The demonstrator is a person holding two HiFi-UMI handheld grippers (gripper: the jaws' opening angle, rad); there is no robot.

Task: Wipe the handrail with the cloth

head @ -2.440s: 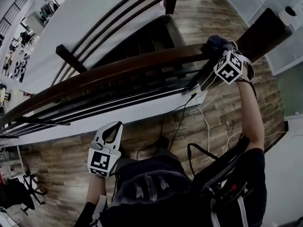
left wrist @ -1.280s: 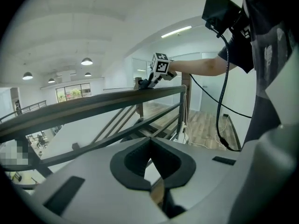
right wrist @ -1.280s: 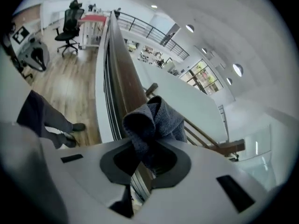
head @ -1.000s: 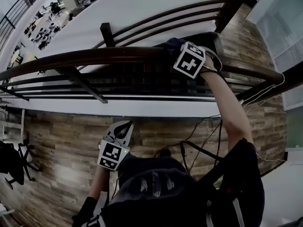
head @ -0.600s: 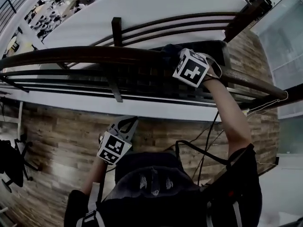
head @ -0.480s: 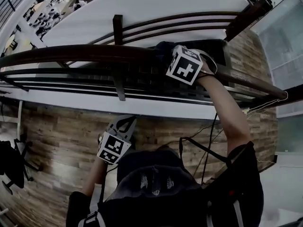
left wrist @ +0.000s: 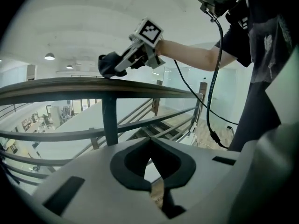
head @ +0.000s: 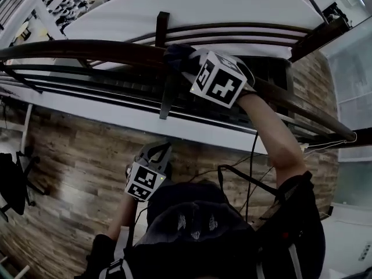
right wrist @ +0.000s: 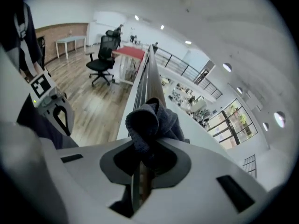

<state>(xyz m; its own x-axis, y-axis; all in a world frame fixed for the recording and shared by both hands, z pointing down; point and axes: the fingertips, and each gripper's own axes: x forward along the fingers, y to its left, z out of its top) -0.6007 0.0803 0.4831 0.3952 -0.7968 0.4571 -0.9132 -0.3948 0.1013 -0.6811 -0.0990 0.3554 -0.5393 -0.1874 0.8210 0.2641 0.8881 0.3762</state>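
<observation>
The dark wooden handrail (head: 87,50) curves across the top of the head view. A dark cloth (head: 174,56) lies bunched on top of it, with my right gripper (head: 187,64) shut on it and pressing it to the rail. In the right gripper view the cloth (right wrist: 152,118) fills the jaws of the right gripper (right wrist: 145,146), and the handrail (right wrist: 152,71) runs straight ahead. My left gripper (head: 156,151) hangs low near my body, shut and empty. From the left gripper (left wrist: 150,146) view, the handrail (left wrist: 70,85) is above, with the cloth (left wrist: 108,65) on it.
A dark post (head: 168,92) and lower rails (head: 87,89) stand under the handrail. Cables (head: 251,173) trail from my right arm. Wood floor (head: 75,156) lies below, with a black chair (head: 11,182) at the left. Office chairs (right wrist: 103,59) and a desk stand ahead.
My right gripper has slid the cloth leftwards along the handrail, past the post. The left gripper has stayed low and shut by my body.
</observation>
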